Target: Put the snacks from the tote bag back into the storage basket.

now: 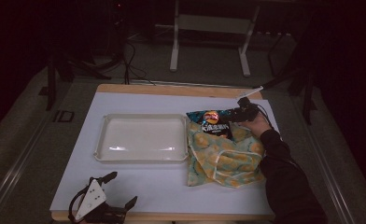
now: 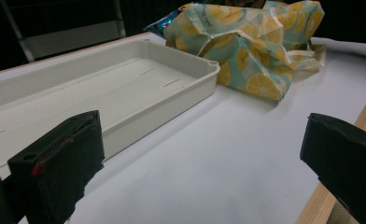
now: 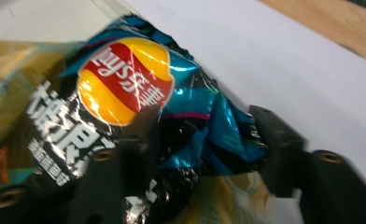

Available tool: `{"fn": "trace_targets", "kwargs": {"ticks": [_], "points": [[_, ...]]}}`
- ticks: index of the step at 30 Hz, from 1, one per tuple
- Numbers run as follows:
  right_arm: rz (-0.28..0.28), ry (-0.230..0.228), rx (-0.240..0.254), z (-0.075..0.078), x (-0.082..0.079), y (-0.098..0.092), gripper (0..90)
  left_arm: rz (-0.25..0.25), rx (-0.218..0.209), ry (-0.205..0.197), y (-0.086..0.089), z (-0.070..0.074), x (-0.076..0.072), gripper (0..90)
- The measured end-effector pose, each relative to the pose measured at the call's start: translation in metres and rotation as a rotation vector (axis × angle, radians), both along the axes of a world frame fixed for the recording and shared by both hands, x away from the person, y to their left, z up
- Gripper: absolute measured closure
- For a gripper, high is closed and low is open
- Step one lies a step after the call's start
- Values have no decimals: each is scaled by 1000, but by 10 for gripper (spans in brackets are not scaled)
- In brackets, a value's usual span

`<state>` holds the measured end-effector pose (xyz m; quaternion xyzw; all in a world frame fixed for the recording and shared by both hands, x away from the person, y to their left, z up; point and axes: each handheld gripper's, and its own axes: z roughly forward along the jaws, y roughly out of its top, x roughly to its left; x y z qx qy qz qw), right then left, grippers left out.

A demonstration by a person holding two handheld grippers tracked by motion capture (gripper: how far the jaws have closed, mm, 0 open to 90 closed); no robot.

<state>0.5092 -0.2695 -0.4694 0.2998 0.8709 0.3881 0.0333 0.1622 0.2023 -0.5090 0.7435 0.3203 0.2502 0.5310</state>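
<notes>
Toward two o'clock on the white table [image 1: 139, 186], the right gripper [image 1: 235, 114] pinches the crinkled blue-and-black foil crisp packet [image 3: 139, 112] atop the lemon-print cloth bag [image 1: 225, 158], while the left gripper [image 1: 118, 191] gapes at seven o'clock, below the empty cream plastic tray [image 1: 141, 140].

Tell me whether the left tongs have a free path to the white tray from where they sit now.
Probably yes. The left tongs rest open at the table's near edge, and only bare white tabletop lies between them and the tray. The lemon-print cloth sits off to the tray's side.
</notes>
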Motion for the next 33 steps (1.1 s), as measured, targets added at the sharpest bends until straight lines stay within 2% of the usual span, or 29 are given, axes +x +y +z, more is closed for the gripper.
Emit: {"fn": "trace_targets", "kwargs": {"ticks": [1, 4, 6, 11, 15, 16, 17, 25, 27, 33], "points": [[0, -1, -15, 0, 0, 1, 625, 0, 1, 0, 0, 0, 0, 1], [5, -1, -34, 0, -1, 3, 668, -2, 1, -2, 0, 0, 0, 1], [20, -25, -107, 1, -6, 11, 876, -4, 2, -3, -1, 1, 0, 1], [-9, -79, -151, 11, -17, 17, 898, -8, -1, -6, -1, 1, 0, 1], [-14, -134, -146, 22, -30, 19, 899, -10, 0, -8, -2, 1, 0, 1], [-14, -134, -146, 22, -30, 19, 899, -10, 0, -8, -2, 1, 0, 1], [-18, -171, -139, 30, -39, 17, 899, -13, -1, -9, -2, 1, 0, 2], [-29, -211, -88, 46, -61, 7, 900, -24, 0, -10, -5, 2, 3, 1], [-33, -218, -91, 48, -64, 6, 900, -25, -2, -9, -5, 2, 3, 1], [-47, -261, -55, 64, -80, -9, 900, -38, -1, -13, -7, 2, 6, 1]]}}
